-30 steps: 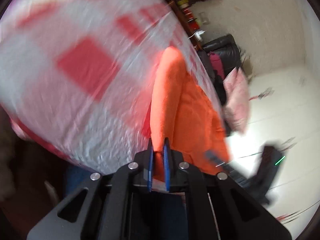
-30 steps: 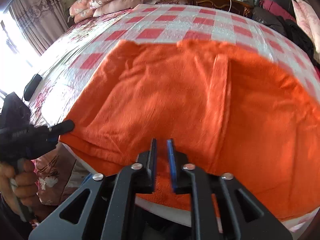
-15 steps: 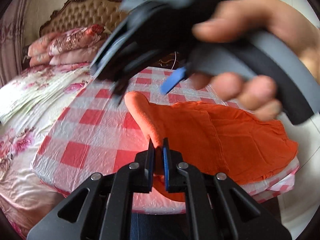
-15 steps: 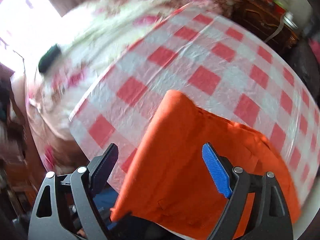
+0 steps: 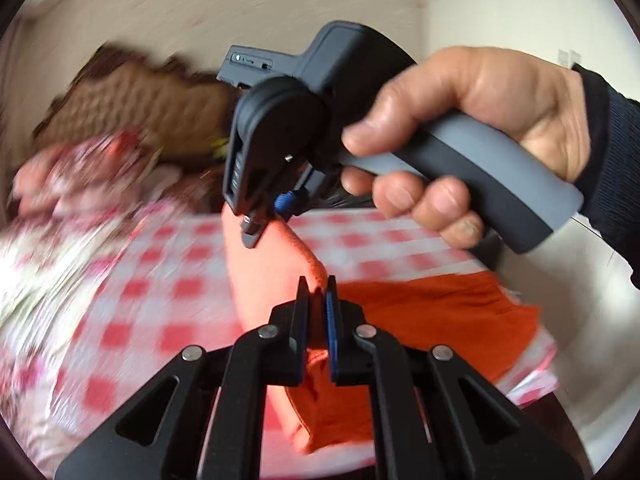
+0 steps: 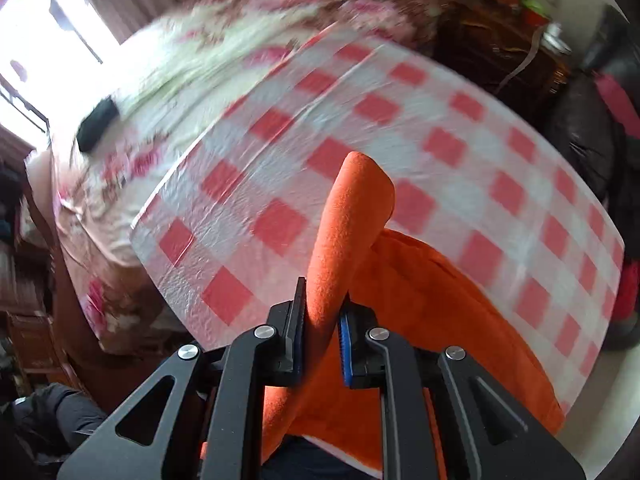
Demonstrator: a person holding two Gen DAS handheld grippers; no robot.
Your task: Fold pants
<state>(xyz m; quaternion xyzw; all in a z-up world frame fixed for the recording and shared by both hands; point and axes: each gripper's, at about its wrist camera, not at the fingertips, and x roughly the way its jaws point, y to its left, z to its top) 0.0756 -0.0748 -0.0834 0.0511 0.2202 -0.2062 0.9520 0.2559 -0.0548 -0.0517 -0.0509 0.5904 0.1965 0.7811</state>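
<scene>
The orange pants (image 5: 420, 312) lie on a red-and-white checked table (image 5: 168, 288). My left gripper (image 5: 318, 300) is shut on a raised fold of the pants. In the left wrist view my right gripper (image 5: 276, 208), held in a hand, pinches the same fold further along. In the right wrist view my right gripper (image 6: 322, 308) is shut on the orange pants (image 6: 420, 312), whose fold stands up from the checked table (image 6: 300, 160); the rest lies on the near right part of the table.
A bed with floral bedding (image 6: 168, 92) and a black object (image 6: 98, 124) lies left of the table. A carved headboard (image 5: 160, 100) and pillows are behind. A dark wooden cabinet (image 6: 492, 56) and dark seating (image 6: 592, 132) stand at the right.
My right gripper was open over the pants half a second ago and has closed on the fold. My left gripper kept hold and lifted the fold as both swung round.
</scene>
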